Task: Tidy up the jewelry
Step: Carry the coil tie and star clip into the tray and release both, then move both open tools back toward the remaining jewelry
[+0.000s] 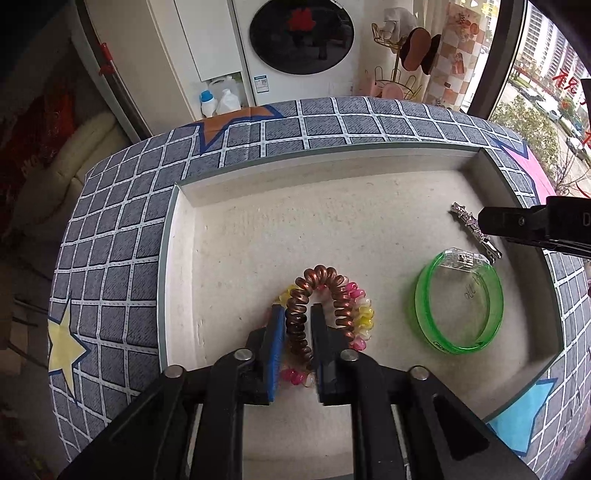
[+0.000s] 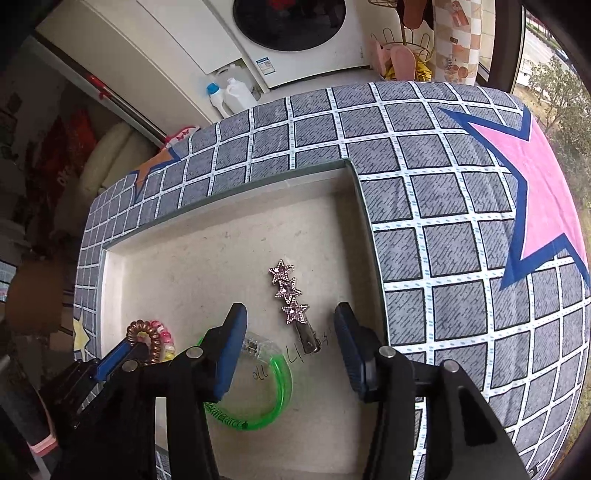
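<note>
A shallow tray (image 1: 168, 277) with a white felt floor sits on the checked tablecloth. A copper spiral hair tie (image 1: 321, 275) lies on top of a pink-and-yellow spiral tie (image 1: 364, 317). My left gripper (image 1: 298, 310) straddles the copper coil's left side, and its pads do not squeeze it. To the right lie a green bangle (image 1: 452, 347) and a star-studded hair clip (image 1: 465, 216). In the right wrist view my right gripper (image 2: 291, 310) stands wide open over the star clip (image 2: 286, 288), which lies untouched on the tray (image 2: 184, 266) beside the bangle (image 2: 284, 384).
The grey checked tablecloth (image 1: 110, 295) with coloured stars surrounds the tray. Beyond the table's far edge stand a washing machine (image 1: 301, 33), detergent bottles (image 1: 221, 98) and a gold wire rack (image 1: 397, 62). A window is at the right.
</note>
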The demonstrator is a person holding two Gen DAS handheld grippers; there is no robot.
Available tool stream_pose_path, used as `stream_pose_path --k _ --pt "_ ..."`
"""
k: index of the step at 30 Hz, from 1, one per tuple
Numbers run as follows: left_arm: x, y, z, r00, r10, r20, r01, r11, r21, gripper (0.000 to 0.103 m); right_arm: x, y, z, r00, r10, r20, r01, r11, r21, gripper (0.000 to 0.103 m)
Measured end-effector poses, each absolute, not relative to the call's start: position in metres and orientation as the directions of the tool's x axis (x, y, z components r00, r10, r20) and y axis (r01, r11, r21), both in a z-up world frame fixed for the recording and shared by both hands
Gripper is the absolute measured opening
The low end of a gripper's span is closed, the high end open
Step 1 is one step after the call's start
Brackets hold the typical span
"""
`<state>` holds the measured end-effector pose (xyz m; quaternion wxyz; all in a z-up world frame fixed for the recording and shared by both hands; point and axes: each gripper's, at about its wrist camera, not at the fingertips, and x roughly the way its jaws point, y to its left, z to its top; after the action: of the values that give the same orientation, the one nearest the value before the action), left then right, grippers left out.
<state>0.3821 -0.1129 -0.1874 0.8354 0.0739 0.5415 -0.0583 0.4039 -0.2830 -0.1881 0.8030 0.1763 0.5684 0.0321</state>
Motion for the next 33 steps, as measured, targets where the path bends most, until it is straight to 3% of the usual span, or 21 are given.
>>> stream_pose_path --k 1,2,12,16,33 --pt "0.382 -0.112 -0.186 0.418 0.0 -0.909 0.162 0.984 0.075 0.091 0.403 -0.284 -0.185 0.359 0.253 -0.898 0.15 0.934 0.323 0.053" --pt "0.38 -0.109 -0.182 0.444 0.004 -0.896 0.144 0.987 0.076 0.103 0.401 -0.284 -0.181 0.368 0.255 -0.894 0.15 0.933 0.328 0.053" --pt "0.372 -0.106 -0.152 0.504 -0.021 -0.864 0.159 0.985 0.069 0.103 0.378 -0.283 -0.155 0.414 0.302 -0.859 0.151 0.908 0.391 0.055" --pt "0.362 -0.098 -0.14 0.518 -0.034 -0.855 0.173 0.983 0.066 0.103 0.366 -0.279 -0.147 0.432 0.306 -0.848 0.154 0.902 0.404 0.08" --pt "0.279 -0.036 -0.132 0.454 -0.062 -0.889 0.171 0.985 0.018 0.103 0.284 -0.263 -0.131 0.409 0.298 -0.862 0.182 0.899 0.398 0.082"
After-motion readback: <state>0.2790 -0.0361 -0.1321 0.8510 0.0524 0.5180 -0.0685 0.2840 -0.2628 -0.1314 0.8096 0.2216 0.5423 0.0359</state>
